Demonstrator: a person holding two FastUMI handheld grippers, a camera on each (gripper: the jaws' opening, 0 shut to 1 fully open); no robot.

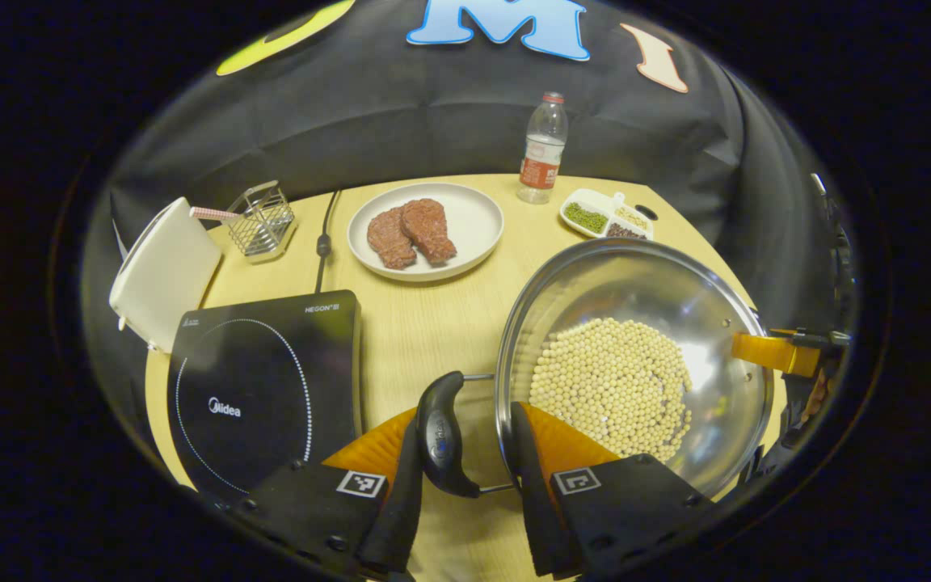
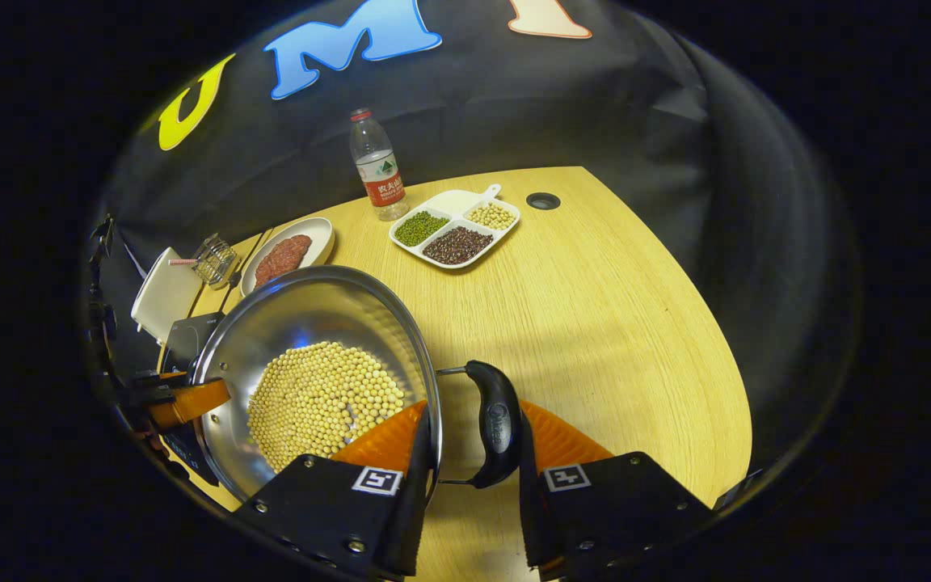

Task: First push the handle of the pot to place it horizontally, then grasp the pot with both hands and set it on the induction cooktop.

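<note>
Steel pot [image 1: 635, 356] near table edge [image 1: 744, 283], beside cooktop [image 1: 263, 380].

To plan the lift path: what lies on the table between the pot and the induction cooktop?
In the left gripper view, bare table separates pot from induction cooktop; nearer, the pot's handle sits there.

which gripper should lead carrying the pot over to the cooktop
Left, probably. In the left gripper view the induction cooktop lies right beside the left gripper, whose fingers flank the pot's near handle. The right gripper brackets the far handle, farther from the cooktop, so it follows.
</note>
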